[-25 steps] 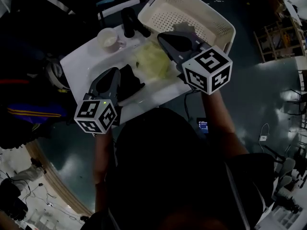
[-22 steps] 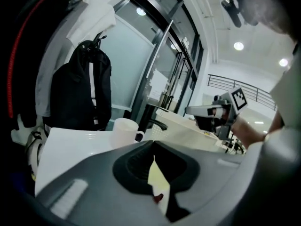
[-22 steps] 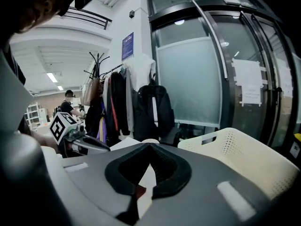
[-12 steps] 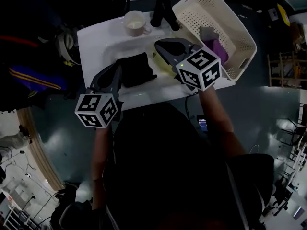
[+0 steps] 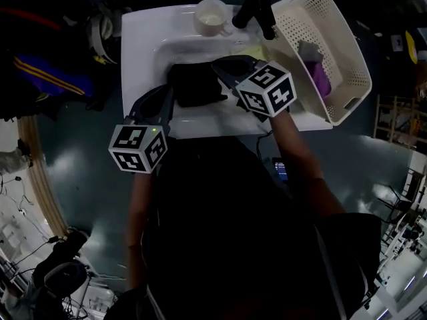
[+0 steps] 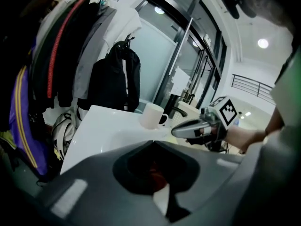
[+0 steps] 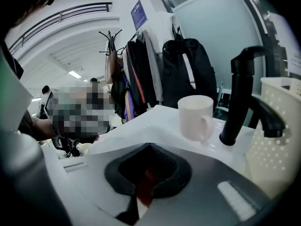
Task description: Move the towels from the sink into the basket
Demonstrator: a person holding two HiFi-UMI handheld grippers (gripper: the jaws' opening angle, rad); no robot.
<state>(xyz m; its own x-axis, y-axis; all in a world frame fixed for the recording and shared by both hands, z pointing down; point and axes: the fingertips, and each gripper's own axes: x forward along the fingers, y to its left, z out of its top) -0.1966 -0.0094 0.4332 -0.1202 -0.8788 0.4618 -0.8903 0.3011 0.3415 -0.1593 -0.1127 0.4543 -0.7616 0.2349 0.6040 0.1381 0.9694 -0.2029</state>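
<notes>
A dark towel (image 5: 193, 85) lies bunched in the white sink (image 5: 143, 39). A corner of a yellow-green towel (image 5: 253, 51) shows past my right gripper. The cream basket (image 5: 347, 59) stands at the sink's right, with a grey towel (image 5: 311, 49) and a purple towel (image 5: 321, 80) in it. My left gripper (image 5: 167, 93) (image 6: 154, 142) is shut and empty, its tips by the dark towel's left edge. My right gripper (image 5: 217, 64) (image 7: 149, 144) is shut and empty above that towel's right corner. The right gripper (image 6: 197, 126) also shows in the left gripper view.
A white mug (image 5: 211, 17) (image 7: 195, 117) and a black faucet (image 5: 257, 9) (image 7: 242, 98) stand at the sink's far rim, the faucet close to the basket. Coats and a bag (image 6: 115, 81) hang beyond the sink. A helmet (image 5: 103, 29) lies at its left.
Both grippers have come down toward the sink. The right one moved from over the yellow-green towel near the basket to the dark towel's right corner. Both stayed shut.
</notes>
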